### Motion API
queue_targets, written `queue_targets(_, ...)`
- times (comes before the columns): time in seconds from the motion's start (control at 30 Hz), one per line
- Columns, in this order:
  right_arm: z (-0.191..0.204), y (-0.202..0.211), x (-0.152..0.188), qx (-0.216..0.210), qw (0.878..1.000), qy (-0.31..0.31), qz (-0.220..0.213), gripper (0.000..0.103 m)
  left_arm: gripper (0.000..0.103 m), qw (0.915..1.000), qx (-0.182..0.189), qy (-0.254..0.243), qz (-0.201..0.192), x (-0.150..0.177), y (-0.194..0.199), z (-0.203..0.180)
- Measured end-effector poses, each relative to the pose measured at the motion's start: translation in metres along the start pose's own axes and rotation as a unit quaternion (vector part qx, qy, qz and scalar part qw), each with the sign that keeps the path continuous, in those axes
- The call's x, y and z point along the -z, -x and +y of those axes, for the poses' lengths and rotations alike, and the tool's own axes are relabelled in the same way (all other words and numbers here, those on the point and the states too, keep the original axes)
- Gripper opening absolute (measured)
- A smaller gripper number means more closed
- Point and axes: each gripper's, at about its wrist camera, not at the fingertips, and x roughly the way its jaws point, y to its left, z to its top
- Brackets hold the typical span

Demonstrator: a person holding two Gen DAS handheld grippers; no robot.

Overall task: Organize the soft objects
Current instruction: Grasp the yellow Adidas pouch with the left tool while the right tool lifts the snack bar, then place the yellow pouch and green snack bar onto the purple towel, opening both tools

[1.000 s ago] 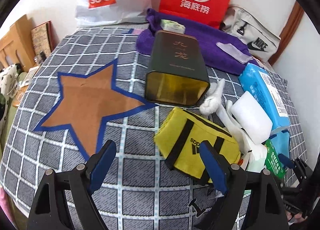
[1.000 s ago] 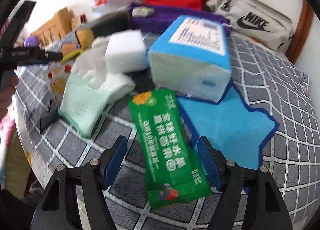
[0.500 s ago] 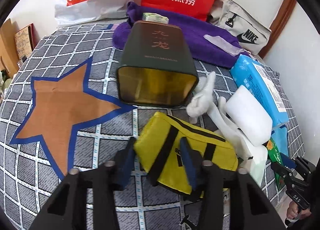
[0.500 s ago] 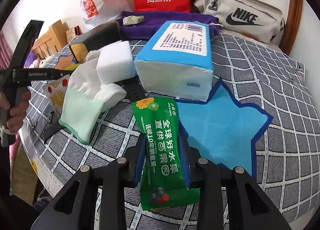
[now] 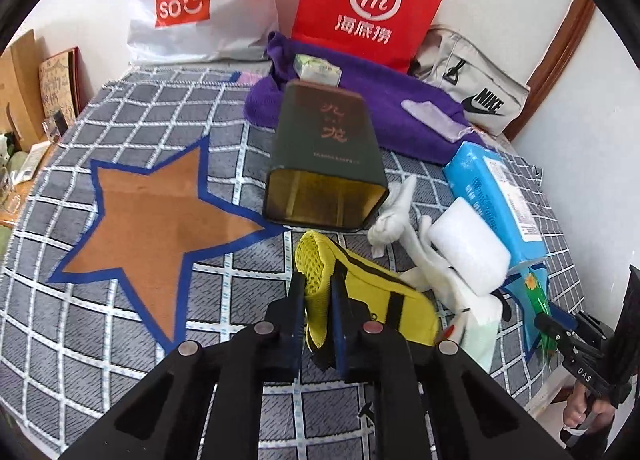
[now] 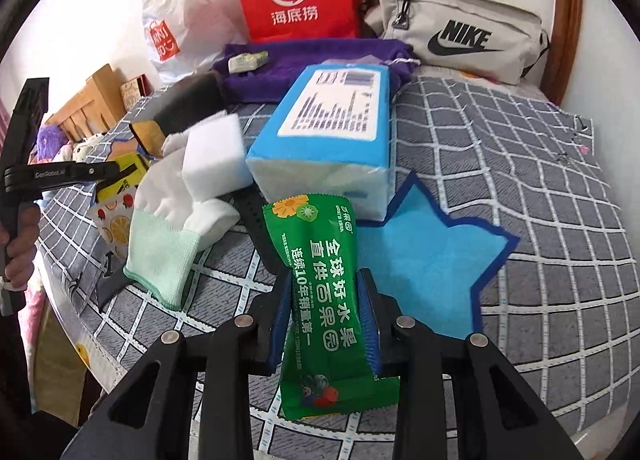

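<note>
Yellow mesh pouch (image 5: pixel 360 292): on the grey checked cloth (image 5: pixel 132 344), in front of the dark tin (image 5: pixel 326 167), one end pinched and raised.
Left gripper (image 5: pixel 317 300): jaws closing, pads pressing the pouch's mesh edge.
Green snack packet (image 6: pixel 324 300): beside the blue star patch (image 6: pixel 432 260), in front of the blue tissue pack (image 6: pixel 328 139).
Right gripper (image 6: pixel 326 316): clamped across the packet's middle.
White glove (image 6: pixel 180 215): under the white sponge block (image 6: pixel 214 159).

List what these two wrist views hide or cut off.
- Left view: the white knit glove lies partly under the white foam block.
- Left view: the frame's rim cuts the green snack packet.
- Right view: the yellow mesh pouch sits behind the left tool's arm.
</note>
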Motion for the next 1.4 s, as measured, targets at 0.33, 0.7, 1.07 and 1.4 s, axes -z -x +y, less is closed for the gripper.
queue_targets(0.33, 0.003, 0.029, -0.018, -0.013, 0.999, 0.008, -0.038, 0.031, 0.012, 0.9988, -0.001, 0.004, -0.049, -0.014, 0.044, -0.001)
queue_targets(0.7, 0.001, 0.052, -0.069, 0.002, 0.997, -0.012, -0.077, 0.031, 0.012, 0.9957, -0.026, -0.006, -0.088, -0.047, 0.071, -0.013)
queue_targets(1.07, -0.009, 0.044, -0.133, 0.01, 0.994, -0.032, -0.102, 0.031, 0.012, 0.9941, -0.04, 0.009, -0.101, -0.098, 0.06, -0.015)
queue_targets(1.4, -0.019, 0.007, -0.194, -0.003, 0.994, -0.046, -0.102, 0.031, 0.012, 0.9931, -0.037, 0.014, -0.11, -0.154, 0.028, -0.025)
